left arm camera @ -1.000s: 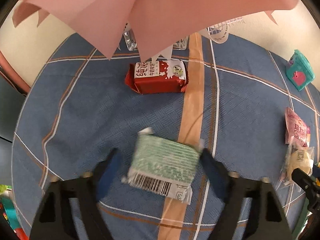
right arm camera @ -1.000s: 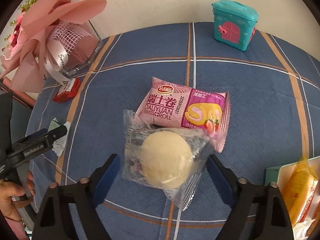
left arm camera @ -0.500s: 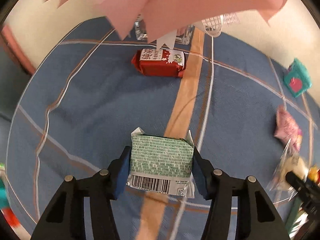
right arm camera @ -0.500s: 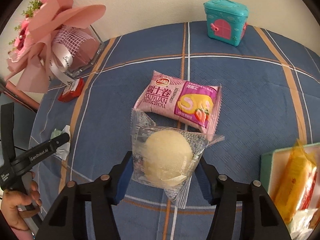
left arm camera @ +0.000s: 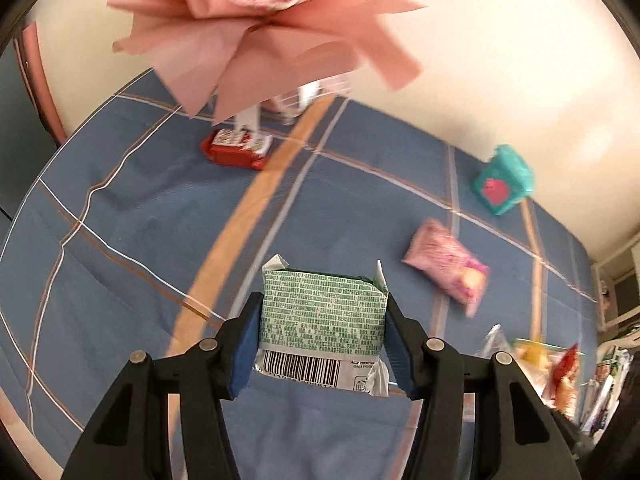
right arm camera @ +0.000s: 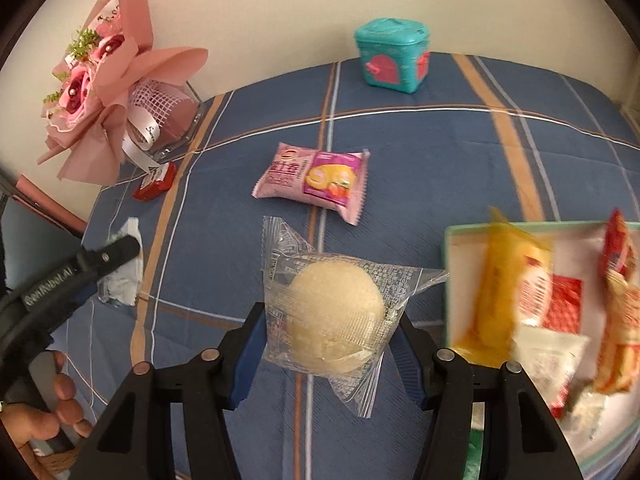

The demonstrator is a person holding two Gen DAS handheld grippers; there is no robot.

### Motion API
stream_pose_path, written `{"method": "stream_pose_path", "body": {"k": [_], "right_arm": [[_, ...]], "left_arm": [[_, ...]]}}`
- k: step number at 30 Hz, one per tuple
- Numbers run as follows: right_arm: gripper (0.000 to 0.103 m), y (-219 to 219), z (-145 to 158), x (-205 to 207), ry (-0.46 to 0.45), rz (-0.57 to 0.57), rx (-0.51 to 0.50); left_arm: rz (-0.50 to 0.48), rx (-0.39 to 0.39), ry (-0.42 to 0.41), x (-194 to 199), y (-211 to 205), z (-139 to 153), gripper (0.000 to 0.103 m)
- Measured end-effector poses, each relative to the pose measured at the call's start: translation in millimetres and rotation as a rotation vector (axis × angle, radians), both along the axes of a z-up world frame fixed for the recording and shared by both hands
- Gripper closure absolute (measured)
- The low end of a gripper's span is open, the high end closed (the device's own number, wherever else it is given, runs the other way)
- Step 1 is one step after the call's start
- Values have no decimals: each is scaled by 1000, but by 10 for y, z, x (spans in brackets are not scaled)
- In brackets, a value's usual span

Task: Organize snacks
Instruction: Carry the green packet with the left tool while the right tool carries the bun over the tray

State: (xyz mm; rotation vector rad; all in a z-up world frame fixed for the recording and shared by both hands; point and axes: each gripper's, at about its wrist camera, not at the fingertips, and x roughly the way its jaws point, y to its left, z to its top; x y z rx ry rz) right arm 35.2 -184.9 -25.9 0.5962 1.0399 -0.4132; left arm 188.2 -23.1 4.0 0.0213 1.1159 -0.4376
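My left gripper (left arm camera: 322, 334) is shut on a green-and-white snack packet (left arm camera: 322, 316) with a barcode, held above the blue checked tablecloth (left arm camera: 140, 216). My right gripper (right arm camera: 330, 330) is shut on a round pale bun in a clear wrapper (right arm camera: 334, 306), lifted off the cloth. A pink swiss-roll packet (right arm camera: 312, 178) lies flat beyond it, also the pink packet (left arm camera: 448, 266) in the left wrist view. A red milk carton (left arm camera: 236, 150) lies on its side near the bouquet. From the right wrist view, the left gripper (right arm camera: 100, 264) shows at the left with its packet.
A green-rimmed tray (right arm camera: 448, 276) with several wrapped snacks stands at the right. A pink bouquet (right arm camera: 104, 100) in a clear vase sits at the back left. A teal toy house (right arm camera: 392, 58) stands at the back. A hand (right arm camera: 60, 404) grips the left tool.
Both grippers closed on their snacks and lifted them off the cloth. The left one swung right with the green packet; the right one moved toward the tray with the bun.
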Motion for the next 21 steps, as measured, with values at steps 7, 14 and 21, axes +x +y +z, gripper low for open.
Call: {"method": "stream_pose_path", "body": {"k": [7, 14, 21], "right_arm": [[41, -108, 127, -405, -10, -46, -12], [41, -209, 268, -694, -38, -83, -29], [41, -304, 329, -831, -52, -102, -44]], "left_arm": [[-19, -54, -18, -411, -198, 256, 45], [-38, -85, -26, -798, -413, 315, 45], [-59, -90, -40, -1010, -567, 316, 45]]}}
